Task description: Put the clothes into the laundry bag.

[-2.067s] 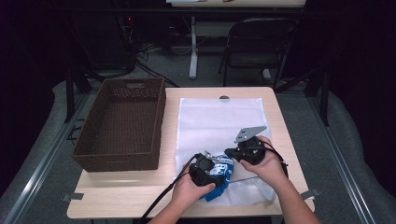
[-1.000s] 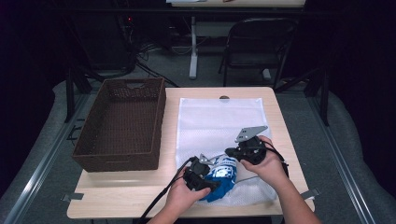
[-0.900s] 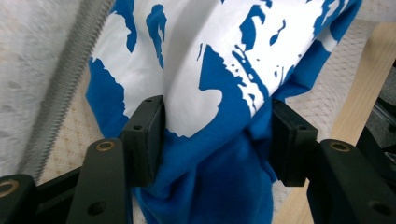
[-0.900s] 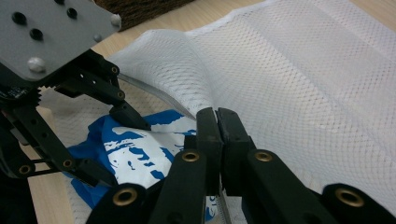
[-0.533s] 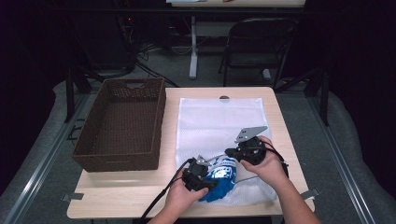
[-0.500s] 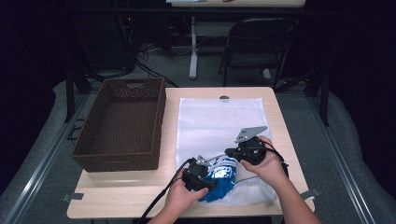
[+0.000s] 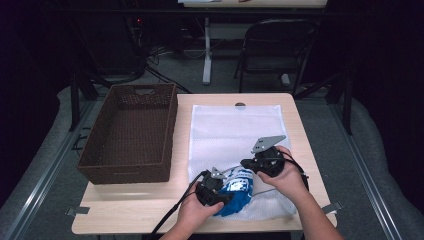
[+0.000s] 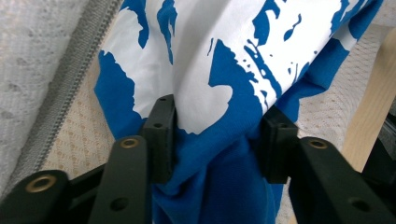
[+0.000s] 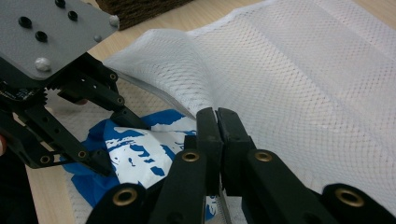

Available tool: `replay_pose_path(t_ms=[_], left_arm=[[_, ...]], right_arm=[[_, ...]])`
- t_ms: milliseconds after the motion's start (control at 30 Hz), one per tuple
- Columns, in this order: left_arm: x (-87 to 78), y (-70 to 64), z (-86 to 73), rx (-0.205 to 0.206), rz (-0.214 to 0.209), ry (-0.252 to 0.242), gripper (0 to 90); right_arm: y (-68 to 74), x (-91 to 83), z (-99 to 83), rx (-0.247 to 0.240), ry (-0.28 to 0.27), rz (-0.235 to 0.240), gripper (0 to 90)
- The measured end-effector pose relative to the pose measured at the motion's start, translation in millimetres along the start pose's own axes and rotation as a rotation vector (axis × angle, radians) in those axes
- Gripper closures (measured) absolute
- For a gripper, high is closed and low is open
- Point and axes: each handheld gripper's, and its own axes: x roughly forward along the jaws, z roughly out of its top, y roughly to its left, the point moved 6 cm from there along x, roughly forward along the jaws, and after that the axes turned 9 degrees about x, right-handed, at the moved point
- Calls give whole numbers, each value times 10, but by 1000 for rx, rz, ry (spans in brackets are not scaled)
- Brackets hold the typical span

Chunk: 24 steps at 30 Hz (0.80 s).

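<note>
High view, left to right. A dark woven basket stands at the left of the wooden table, just beside a white mesh laundry bag that lies flat and covers most of the table's right part. A folding chair stands beyond the far edge.

At the bag's near edge lies a bunched blue-and-white cloth, partly inside the bag's mouth. In the left gripper view the bag's grey zipper runs along the left of the cloth, and mesh lies beneath it.

The left gripper, seen at the near edge, has its jaws partly spread, one at each side of a fold of the cloth and pressing into it.

The right gripper, just right of the cloth, has its jaws pressed together on the lifted upper layer of the bag, next to the zipper edge, so that the mesh rises in a fold above the cloth. The left gripper appears there at left.
</note>
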Motion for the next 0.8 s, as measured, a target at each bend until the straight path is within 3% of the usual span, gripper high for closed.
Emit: replay_pose_path(t_ms=[400,600,800], left_arm=[[-21,-9,6,-2,5,-8,676],[-54,4,42,-19,-2,-12,700],[-98,30,104,-16,17,-23,706]], right_arm=[[13,-9,9,-5,-2,1,881],[33,-16,20,-8,-6,1,882],[27,-34,22,-4,-10,5,882]])
